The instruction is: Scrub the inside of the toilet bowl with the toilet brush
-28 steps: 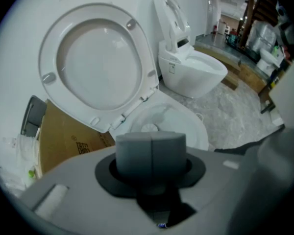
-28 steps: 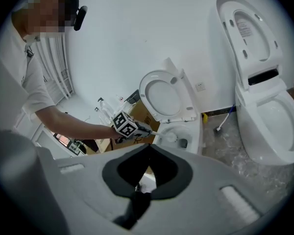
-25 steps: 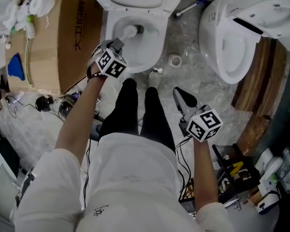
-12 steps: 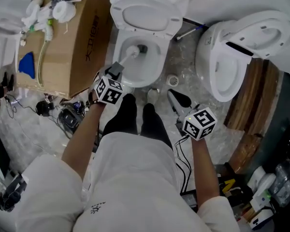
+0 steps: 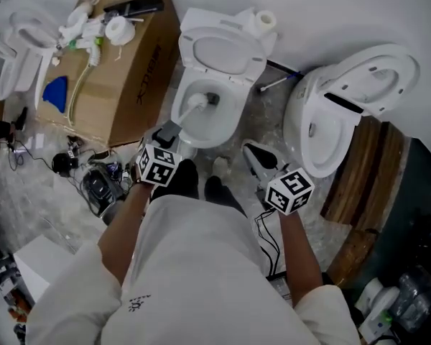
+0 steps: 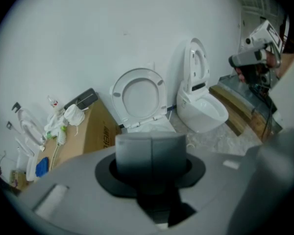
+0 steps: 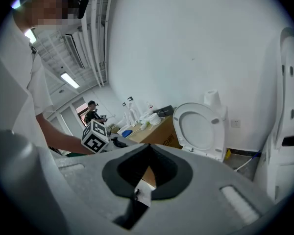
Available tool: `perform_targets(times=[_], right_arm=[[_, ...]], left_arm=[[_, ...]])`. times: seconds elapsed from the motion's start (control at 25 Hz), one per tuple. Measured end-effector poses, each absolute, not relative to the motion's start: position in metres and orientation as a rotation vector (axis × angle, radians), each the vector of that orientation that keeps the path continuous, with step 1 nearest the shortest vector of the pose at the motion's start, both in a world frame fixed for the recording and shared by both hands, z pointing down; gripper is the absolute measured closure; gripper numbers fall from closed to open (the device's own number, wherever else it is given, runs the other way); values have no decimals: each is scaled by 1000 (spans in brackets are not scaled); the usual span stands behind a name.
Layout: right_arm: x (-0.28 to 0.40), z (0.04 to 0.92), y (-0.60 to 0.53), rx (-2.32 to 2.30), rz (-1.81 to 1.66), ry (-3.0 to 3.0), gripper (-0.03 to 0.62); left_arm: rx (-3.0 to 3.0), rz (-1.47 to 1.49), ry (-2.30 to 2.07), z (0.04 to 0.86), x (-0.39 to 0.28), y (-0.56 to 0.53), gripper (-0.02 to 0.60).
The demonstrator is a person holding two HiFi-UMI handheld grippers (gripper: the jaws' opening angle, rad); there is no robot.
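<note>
Shifted since half a second ago: head camera only, backed off and tilted up, with more wall and the whole box top now in frame. No change between left gripper (image 5: 169, 131) and toilet brush (image 5: 194, 105).

Grips the brush handle in that gripper, jaws pressed together, only a thin seam between them in the left gripper view. Reaches forward and down from those jaws with the white brush head, inside toilet bowl (image 5: 228, 121), low in the bowl and just beside drain opening (image 5: 212, 98).

Shows seat and lid (image 5: 220, 52) raised upright straight ahead of the left gripper, with toilet paper roll (image 5: 265, 20) up behind them. Puts cardboard box (image 5: 126, 85) to the left of the left gripper, white clutter and a blue piece on top.

Holds right gripper (image 5: 253, 152) to the right of the left one and further back, well apart from the bowl. Jaws meeting at the tips, nothing between them.

Finds second toilet (image 5: 323, 121) ahead and to the right of the right gripper, lid up, with wooden planks (image 5: 359, 185) further right beyond it. Catches the left gripper's marker cube (image 7: 95, 136) off to the left in the right gripper view, raised seat ahead and slightly right of those jaws.
</note>
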State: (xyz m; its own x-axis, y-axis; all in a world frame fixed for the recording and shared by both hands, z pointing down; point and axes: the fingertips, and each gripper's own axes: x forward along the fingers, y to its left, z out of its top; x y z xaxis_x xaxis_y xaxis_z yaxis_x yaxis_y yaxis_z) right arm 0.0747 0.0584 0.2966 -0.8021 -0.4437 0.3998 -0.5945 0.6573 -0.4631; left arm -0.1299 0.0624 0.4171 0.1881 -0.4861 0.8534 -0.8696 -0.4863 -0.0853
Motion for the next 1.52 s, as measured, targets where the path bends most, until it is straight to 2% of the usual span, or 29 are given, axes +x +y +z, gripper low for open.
perform_targets(times=[0.4,0.8,1.52], right_arm=[[85,257,77,791,800,-2694,594],[67,223,73,853,756,-2717,594],[53,215,73,1023,727,-2654,594]], left_arm=[[2080,1070,-1361,358,-122,102,430],[2179,1053,-1316,329,-151,103,430],[2254,1025,-1261,324,-184,86,430]])
